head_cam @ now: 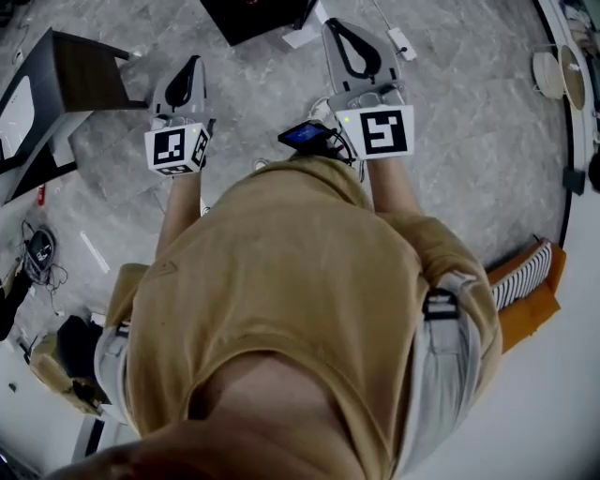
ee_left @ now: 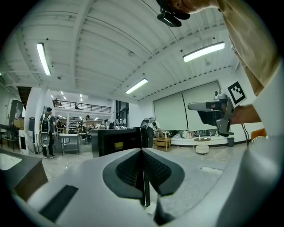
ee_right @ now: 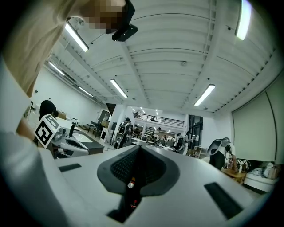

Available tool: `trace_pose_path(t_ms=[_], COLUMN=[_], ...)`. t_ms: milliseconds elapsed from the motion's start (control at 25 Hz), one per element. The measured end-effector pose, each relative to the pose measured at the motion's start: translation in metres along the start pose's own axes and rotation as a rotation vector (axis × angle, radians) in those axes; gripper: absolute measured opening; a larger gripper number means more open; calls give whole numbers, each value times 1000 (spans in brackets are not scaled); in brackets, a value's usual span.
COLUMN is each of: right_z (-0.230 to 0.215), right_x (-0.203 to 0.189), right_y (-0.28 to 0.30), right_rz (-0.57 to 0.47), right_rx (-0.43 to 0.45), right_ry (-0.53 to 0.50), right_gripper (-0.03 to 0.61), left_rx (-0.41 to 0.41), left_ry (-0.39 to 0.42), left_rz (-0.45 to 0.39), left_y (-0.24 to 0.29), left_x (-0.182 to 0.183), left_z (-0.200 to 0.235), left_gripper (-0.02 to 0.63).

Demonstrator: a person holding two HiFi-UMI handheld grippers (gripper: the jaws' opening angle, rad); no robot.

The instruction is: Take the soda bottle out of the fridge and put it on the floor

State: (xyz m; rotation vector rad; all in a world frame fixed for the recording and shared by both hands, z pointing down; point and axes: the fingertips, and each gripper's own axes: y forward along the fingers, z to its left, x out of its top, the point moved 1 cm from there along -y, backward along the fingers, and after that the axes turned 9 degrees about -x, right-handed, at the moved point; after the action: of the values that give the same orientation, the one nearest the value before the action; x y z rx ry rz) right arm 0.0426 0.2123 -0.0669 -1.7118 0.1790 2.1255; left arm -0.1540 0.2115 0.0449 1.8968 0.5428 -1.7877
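Observation:
No soda bottle shows in any view. A black box-shaped cabinet (head_cam: 253,17), possibly the fridge, stands on the grey floor ahead of me; in the left gripper view this black cabinet (ee_left: 117,141) is straight beyond the jaws, some way off. My left gripper (head_cam: 194,62) is held level in front of the person, jaws closed together with nothing between them (ee_left: 143,151). My right gripper (head_cam: 334,24) reaches a little further forward, its jaws meeting at the tip and empty (ee_right: 140,147). Each gripper carries a marker cube.
A dark table (head_cam: 75,80) stands at the left. Cables and a small device (head_cam: 39,253) lie on the floor at the lower left. An orange and striped thing (head_cam: 530,281) sits at the right. A white round stool (ee_left: 202,149) and people (ee_left: 45,128) are far off.

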Motion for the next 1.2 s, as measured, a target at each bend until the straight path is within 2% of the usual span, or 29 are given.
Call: trace_pose_path(t_ms=[160, 360, 560, 720, 880, 1000, 1200], right_z=[-49, -114, -161, -166, -157, -148, -120], right_x=[-13, -29, -61, -81, -113, -152, -236], right_y=[42, 94, 135, 161, 179, 188, 206], right_rz=[-15, -44, -28, -23, 16, 55, 73], right_rx=[41, 96, 156, 212, 256, 283, 287], right_ry=[27, 35, 86, 132, 143, 121, 81], right_gripper=[2, 2, 2, 2, 2, 2, 2], left_rx=[35, 121, 121, 151, 132, 102, 65], left_ry=[10, -56, -88, -54, -47, -29, -21], left_rz=[40, 83, 152, 201, 226, 243, 272], left_y=[58, 130, 205, 238, 265, 284, 311], left_x=[-5, -16, -23, -32, -58, -98, -192], left_z=[5, 30, 36, 48, 64, 74, 97], left_gripper=[2, 2, 5, 15, 20, 21, 23])
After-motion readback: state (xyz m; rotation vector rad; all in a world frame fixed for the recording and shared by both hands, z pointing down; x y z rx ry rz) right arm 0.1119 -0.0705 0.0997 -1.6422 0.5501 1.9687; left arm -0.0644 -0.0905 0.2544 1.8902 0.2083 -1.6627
